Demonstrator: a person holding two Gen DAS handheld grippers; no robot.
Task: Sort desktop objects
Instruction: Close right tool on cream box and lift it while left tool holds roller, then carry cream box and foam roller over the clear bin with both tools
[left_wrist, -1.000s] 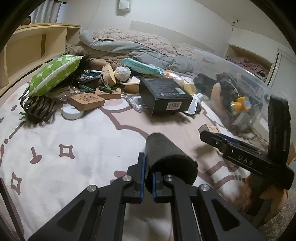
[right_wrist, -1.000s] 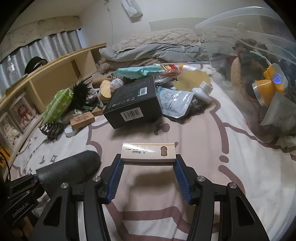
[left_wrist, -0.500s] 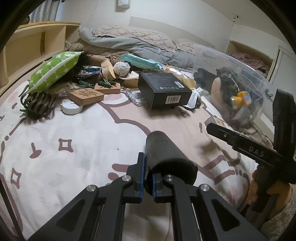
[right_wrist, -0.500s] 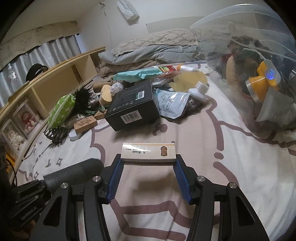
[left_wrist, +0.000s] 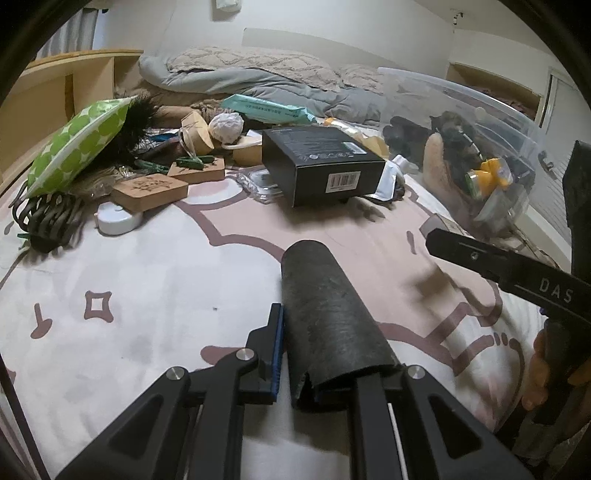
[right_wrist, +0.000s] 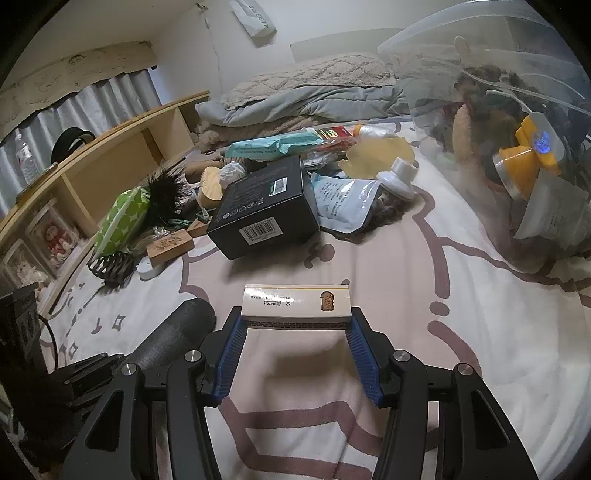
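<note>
Left tongs (left_wrist: 295, 354): clamped on a dark grey foam cylinder (left_wrist: 325, 310), held above the white bedsheet with mauve pattern (left_wrist: 147, 277). Right tongs (right_wrist: 295, 332): gripping a long white matchbox (right_wrist: 295, 302) by its ends, above the same bedsheet. Beyond the matchbox: black cardboard box with barcode label (right_wrist: 266, 210). Right of that box: clear plastic storage bin (right_wrist: 517, 129) holding sorted items.

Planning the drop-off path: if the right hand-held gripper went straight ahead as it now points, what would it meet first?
Probably the black box, beyond bare bedspread. The right hand-held gripper holds a matchbox; depth is uncertain.
</note>
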